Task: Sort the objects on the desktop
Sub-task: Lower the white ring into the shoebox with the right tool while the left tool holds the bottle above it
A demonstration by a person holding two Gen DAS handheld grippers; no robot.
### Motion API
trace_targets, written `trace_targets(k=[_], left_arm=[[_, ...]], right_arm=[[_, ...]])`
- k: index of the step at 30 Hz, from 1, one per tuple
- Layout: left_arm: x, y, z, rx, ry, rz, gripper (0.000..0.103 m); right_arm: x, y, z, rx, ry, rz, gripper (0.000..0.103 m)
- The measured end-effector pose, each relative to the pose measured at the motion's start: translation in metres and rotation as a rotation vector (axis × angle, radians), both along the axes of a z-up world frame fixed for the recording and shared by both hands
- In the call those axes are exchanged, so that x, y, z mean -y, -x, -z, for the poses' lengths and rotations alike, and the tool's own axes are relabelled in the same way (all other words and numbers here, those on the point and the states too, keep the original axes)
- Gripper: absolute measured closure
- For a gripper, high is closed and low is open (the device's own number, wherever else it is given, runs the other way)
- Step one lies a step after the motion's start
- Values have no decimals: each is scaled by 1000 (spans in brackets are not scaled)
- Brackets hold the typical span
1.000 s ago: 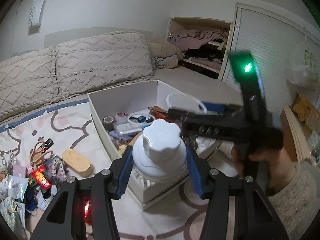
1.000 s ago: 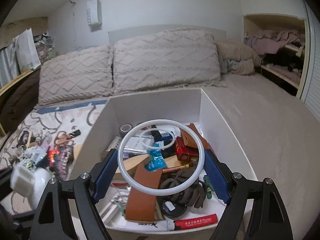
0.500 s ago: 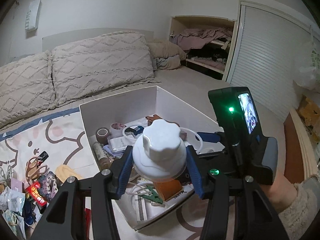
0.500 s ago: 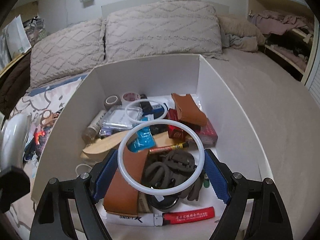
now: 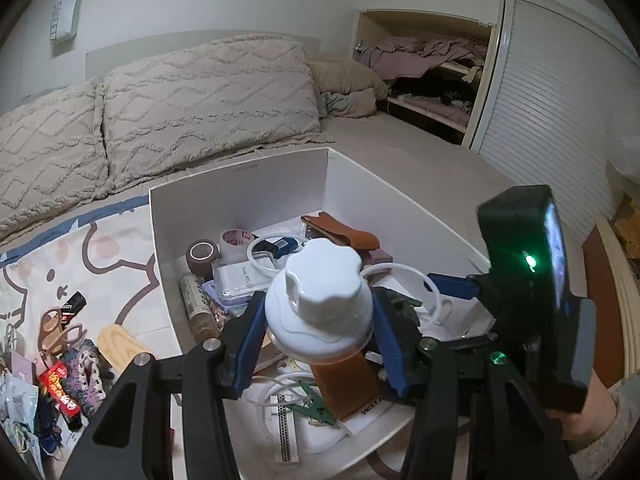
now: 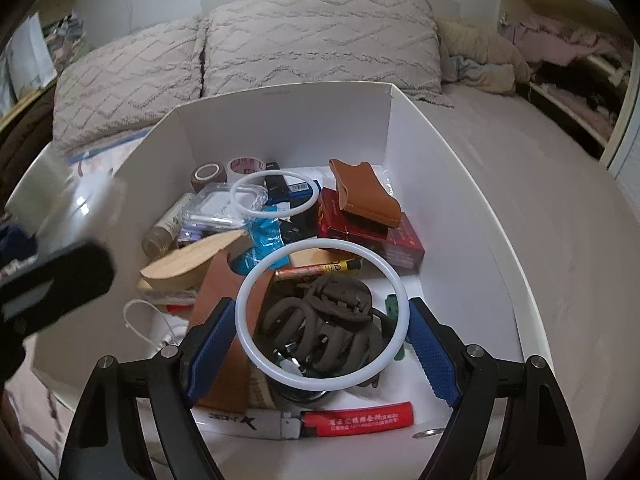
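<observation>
My left gripper (image 5: 318, 320) is shut on a white jar with a scalloped lid (image 5: 320, 300), held above the near part of the white box (image 5: 240, 188). My right gripper (image 6: 322, 338) is shut on a thin white ring (image 6: 256, 344), its blue pads touching the ring's two sides, low over the box's (image 6: 288, 120) contents. The right gripper's body with a green light (image 5: 532, 280) shows at the right of the left wrist view. The jar appears as a white blur (image 6: 60, 200) at the left edge of the right wrist view.
The box holds tape rolls (image 6: 224, 170), a second white ring (image 6: 276, 196), brown leather cases (image 6: 364, 192), a red packet (image 6: 372, 232), a dark hair claw (image 6: 324, 320), a red-handled knife (image 6: 320, 424). Loose scissors (image 5: 60, 328), a wooden piece (image 5: 120, 344) and packets (image 5: 60, 388) lie left on the bed sheet.
The left gripper has carried the jar from beside the box's near wall to over its inside. The right gripper has tilted down and sunk with the ring toward the contents.
</observation>
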State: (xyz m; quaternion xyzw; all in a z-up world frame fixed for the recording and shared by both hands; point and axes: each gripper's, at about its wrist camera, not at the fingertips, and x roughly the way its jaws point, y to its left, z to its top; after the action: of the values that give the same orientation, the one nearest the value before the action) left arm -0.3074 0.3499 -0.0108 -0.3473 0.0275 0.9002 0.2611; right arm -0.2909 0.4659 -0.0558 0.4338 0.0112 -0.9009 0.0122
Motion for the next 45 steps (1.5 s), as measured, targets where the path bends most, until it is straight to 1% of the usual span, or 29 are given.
trace_targets(k=[2, 5, 10, 13, 18, 23, 29, 37, 40, 41, 45], left_arm=[[-2, 2, 5, 5, 16, -2, 51], [-2, 7, 11, 18, 35, -11, 51], [-1, 15, 15, 54, 41, -15, 51], [-2, 17, 17, 62, 60, -8, 51], [-2, 20, 21, 100, 73, 2, 51], [0, 19, 25, 110, 112, 16, 51], [-2, 17, 29, 117, 153, 41, 51], [-6, 19, 35, 188, 166, 67, 51], [-6, 18, 35, 192, 172, 72, 50], [-6, 18, 35, 192, 170, 70, 48], [-5, 18, 34, 182, 170, 59, 48]], right_arm=[[3, -2, 2, -4, -20, -11, 19], [0, -3, 3, -6, -10, -18, 19], [0, -2, 5, 11, -7, -22, 19], [0, -3, 5, 15, -8, -25, 19], [0, -5, 6, 10, -7, -25, 19], [1, -5, 6, -2, -6, -25, 19], [1, -6, 7, 8, -8, -26, 19], [1, -5, 9, 36, -10, -31, 19], [1, -5, 9, 34, -10, -29, 19], [1, -5, 9, 33, -10, -27, 18], [2, -4, 10, 40, -19, -12, 18]])
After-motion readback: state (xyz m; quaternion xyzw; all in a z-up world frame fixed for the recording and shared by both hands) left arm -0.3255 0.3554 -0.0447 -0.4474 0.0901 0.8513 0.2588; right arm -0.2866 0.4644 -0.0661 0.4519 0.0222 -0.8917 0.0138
